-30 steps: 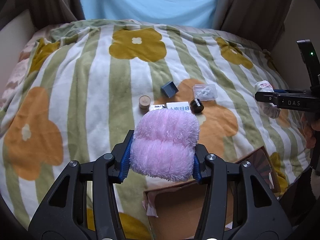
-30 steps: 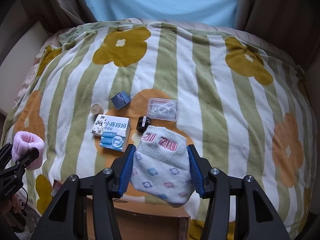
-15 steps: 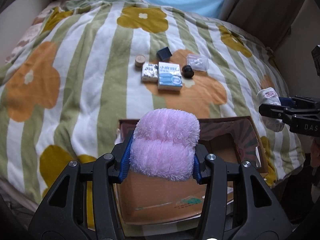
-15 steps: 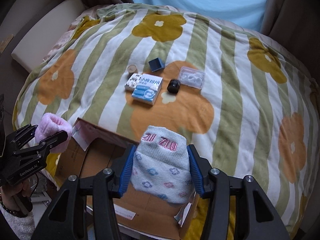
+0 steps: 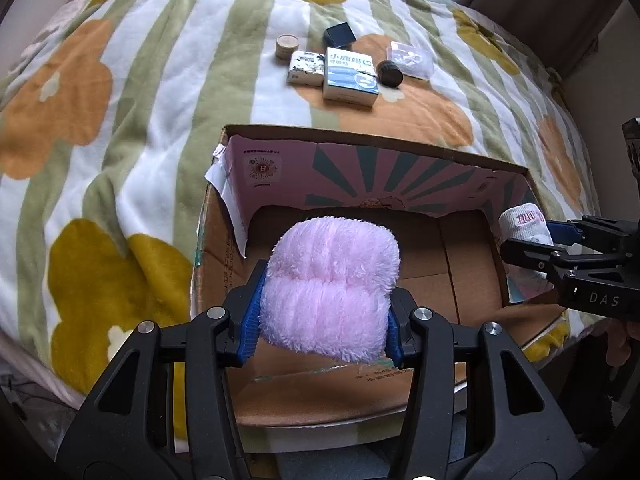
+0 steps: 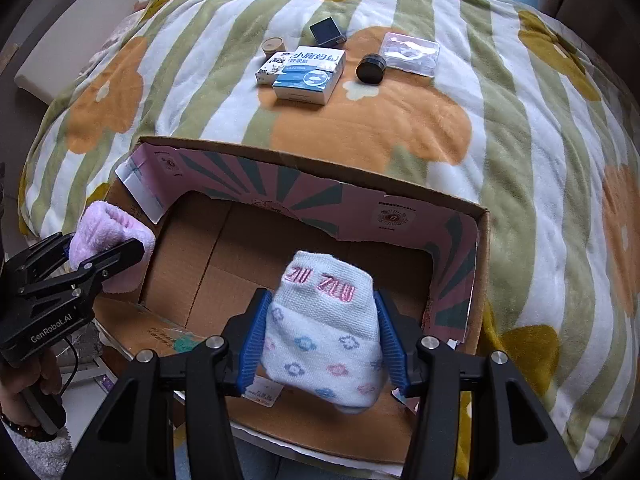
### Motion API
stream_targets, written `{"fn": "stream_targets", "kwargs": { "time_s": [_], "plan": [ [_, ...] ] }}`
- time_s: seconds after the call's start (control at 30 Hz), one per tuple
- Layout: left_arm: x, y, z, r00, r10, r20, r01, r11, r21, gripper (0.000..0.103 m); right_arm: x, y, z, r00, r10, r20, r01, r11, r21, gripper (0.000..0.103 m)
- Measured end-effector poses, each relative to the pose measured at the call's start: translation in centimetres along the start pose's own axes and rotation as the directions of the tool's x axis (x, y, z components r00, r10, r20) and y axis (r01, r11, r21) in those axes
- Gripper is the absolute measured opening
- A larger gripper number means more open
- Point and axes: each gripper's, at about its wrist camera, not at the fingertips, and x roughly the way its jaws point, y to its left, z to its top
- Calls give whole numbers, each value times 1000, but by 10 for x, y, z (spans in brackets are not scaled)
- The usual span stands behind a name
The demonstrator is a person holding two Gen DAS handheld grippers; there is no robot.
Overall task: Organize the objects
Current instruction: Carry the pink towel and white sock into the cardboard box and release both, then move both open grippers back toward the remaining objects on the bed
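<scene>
you have a sock bundle in each tool: the left gripper (image 5: 326, 308) has its jaws clamped on the fluffy pink sock roll (image 5: 332, 288), and the right gripper (image 6: 320, 334) has its jaws clamped on the white flowered sock roll (image 6: 326, 328). both hang over the open cardboard box (image 5: 452, 268), whose brown floor looks bare under them, so this reads as the drop-in step.

to do it well, bring each bundle low inside the walls before you let go, so the soft rolls settle on the floor rather than bounce or unroll. place pink toward the left half and white toward the right half, leaving the middle free for the small things on the bed (image 5: 132, 92): the blue-and-white carton (image 5: 351, 76), the small printed pack (image 5: 306, 68), the black cap (image 5: 390, 73), the dark blue cube (image 5: 340, 35), the tan round tub (image 5: 287, 46) and the clear packet (image 5: 412, 60).

mind the edges: the tall pink printed far wall, the loose torn flap at the far left corner (image 5: 224, 188), and the right wall close beside the white roll. lift straight up to clear the rim; the bed beyond is open.
</scene>
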Motion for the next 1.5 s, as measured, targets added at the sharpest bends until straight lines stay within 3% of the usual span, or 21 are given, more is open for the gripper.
{"fn": "stream_targets", "kwargs": {
  "time_s": [0.33, 0.4, 0.43, 0.47, 0.5, 0.57, 0.6, 1.0, 1.2, 1.5],
  "plan": [
    [0, -6, 2, 1000, 22, -10, -22, 999, 44, 48, 3, 1, 5, 1000, -3, -5, 4, 999, 53, 48],
    [2, -7, 4, 1000, 10, -27, -9, 999, 44, 72, 4, -1, 5, 1000, -5, -11, 6, 997, 82, 53],
    [2, -8, 5, 1000, 7, -29, -6, 999, 42, 102, 5, -3, 5, 1000, -4, -21, 6, 996, 93, 63],
    [0, -8, 5, 1000, -3, -18, 4, 999, 42, 103, 5, -5, 4, 1000, -1, -23, 4, 993, 120, 68],
    [-2, -9, 4, 1000, -18, -10, 18, 999, 45, 103, 4, -7, 3, 1000, 10, -18, -7, 989, 149, 83],
    [-4, -11, 5, 1000, -21, -4, 21, 998, 53, 103, 2, -10, 1, 1000, 21, 3, -21, 986, 163, 91],
    [-6, -13, 5, 1000, -15, -2, 15, 998, 58, 103, -3, -16, -4, 1000, 12, -20, -4, 940, 342, 93],
    [-34, -30, 8, 1000, 14, 18, -16, 996, 89, 103, -22, -17, -20, 1000, 28, -6, -24, 943, 332, 94],
    [-26, -29, 7, 1000, -6, 7, 6, 996, 89, 103, -19, -18, -22, 1000, 13, -17, -7, 938, 347, 94],
    [-24, -25, 33, 1000, -9, 8, 8, 992, 122, 103, -15, -21, -10, 998, 31, -53, -10, 930, 367, 94]
  ]
}}
